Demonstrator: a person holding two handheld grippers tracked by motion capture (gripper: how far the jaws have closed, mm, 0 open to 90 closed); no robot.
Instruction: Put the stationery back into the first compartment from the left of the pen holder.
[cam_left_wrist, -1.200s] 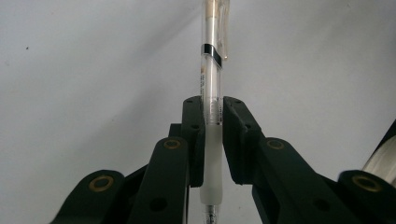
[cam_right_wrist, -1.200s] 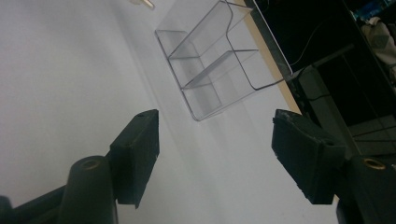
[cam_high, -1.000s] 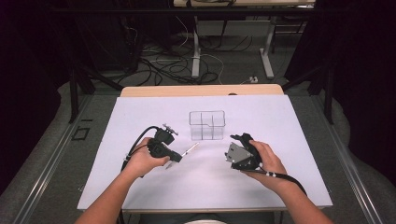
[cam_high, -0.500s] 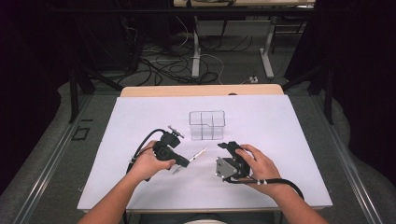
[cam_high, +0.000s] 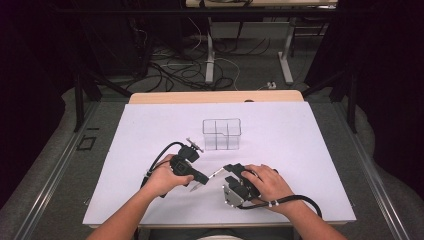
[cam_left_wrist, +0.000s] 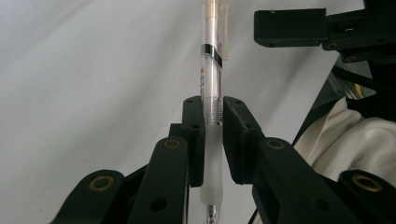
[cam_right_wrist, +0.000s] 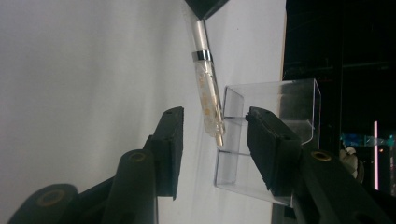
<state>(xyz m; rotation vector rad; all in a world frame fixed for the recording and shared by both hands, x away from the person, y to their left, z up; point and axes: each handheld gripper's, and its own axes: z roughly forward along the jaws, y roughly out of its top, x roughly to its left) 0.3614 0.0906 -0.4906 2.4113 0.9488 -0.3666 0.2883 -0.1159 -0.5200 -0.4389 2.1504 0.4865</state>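
**Operator:** Since the earlier frame, the right gripper (cam_high: 229, 171) has travelled in toward the left gripper (cam_high: 198, 184), and its jaws have just been closing; the free end of the pen (cam_right_wrist: 208, 95) now sits between them, not yet touched by either pad.

**Supervisor:** Left side status?

**Operator:** Clamped tight on the pen's frosted grip section (cam_left_wrist: 211, 140). The pen is held above the white table sheet (cam_high: 300, 150), in front of the clear plastic organiser (cam_high: 222, 133).

**Supervisor:** Procedure for the step, as I judge it: centre the cap end between the right pads, close squarely across the barrel, and keep the left clamp firm until the right one bears. An off-centre grip may lever the pen sideways.

**Operator:** View differences: the right gripper view gives the gap on each side of the pen tip and the organiser's compartments behind it. The left gripper view gives the clamp contact and the clip (cam_left_wrist: 223, 32). The high view gives both hands' placement relative to the organiser.
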